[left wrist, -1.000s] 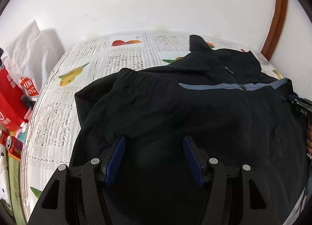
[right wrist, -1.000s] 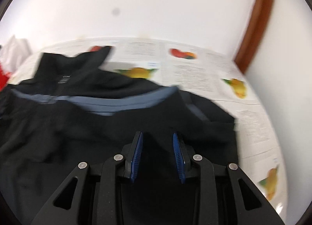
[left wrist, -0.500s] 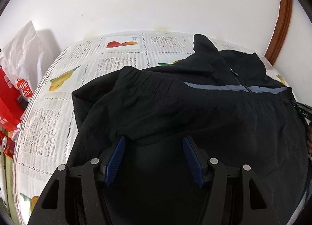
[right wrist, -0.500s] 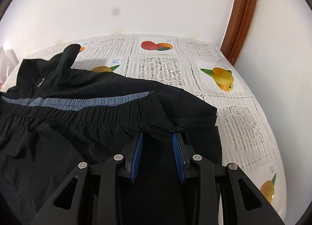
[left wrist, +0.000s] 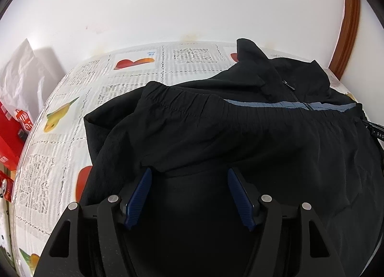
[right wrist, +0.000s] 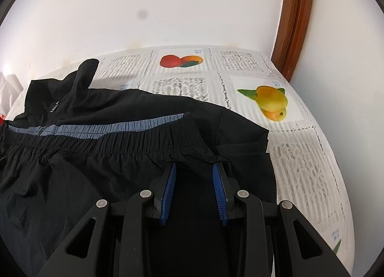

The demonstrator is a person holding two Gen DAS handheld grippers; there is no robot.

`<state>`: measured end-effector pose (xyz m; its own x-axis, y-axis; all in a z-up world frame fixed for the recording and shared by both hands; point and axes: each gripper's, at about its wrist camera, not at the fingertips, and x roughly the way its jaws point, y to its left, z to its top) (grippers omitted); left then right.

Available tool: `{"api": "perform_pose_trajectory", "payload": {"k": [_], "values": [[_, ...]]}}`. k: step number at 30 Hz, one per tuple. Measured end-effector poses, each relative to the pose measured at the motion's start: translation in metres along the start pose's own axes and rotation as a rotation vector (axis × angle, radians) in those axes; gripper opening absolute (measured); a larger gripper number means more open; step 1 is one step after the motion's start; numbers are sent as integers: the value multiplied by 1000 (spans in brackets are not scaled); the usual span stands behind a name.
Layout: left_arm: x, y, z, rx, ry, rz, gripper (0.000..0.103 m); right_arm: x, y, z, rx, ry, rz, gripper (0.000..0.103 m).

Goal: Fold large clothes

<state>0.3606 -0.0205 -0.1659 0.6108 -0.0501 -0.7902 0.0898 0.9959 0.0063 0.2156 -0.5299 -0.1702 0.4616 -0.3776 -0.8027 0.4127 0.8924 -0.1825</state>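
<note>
A large black jacket (left wrist: 240, 137) with a grey-blue stripe and a zip lies folded over on a table with a fruit-print cloth (left wrist: 60, 147); its elastic hem lies across the stripe. It also shows in the right wrist view (right wrist: 96, 157). My left gripper (left wrist: 188, 173) is open, its blue pads above the jacket's near left part, holding nothing. My right gripper (right wrist: 194, 165) is open with a narrower gap, its tips at a bunched fold of the hem near the jacket's right edge. The collar (right wrist: 84, 73) sticks up at the back.
A white wall stands right behind the table. A brown wooden door frame (right wrist: 295, 20) is at the back right. A white paper bag (left wrist: 21, 80) and red packages (left wrist: 12, 133) sit off the table's left edge. The cloth (right wrist: 300, 157) shows bare right of the jacket.
Both grippers have drawn back and shifted slightly over the jacket. The right wrist view has swung right and steadied. The jaws keep the same gaps and the jacket lies much as before.
</note>
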Motion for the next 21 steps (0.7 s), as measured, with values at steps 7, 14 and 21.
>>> {"api": "perform_pose_trajectory", "payload": {"k": [7, 14, 21], "values": [[1, -2, 1, -6, -2, -4, 64, 0, -1, 3, -23, -9, -14, 33], [-8, 6, 1, -12, 10, -19, 67, -45, 16, -8, 45, -45, -28, 40], [-50, 16, -10, -45, 2, -70, 68, -97, 133, -36, -141, -81, 50, 52]]}}
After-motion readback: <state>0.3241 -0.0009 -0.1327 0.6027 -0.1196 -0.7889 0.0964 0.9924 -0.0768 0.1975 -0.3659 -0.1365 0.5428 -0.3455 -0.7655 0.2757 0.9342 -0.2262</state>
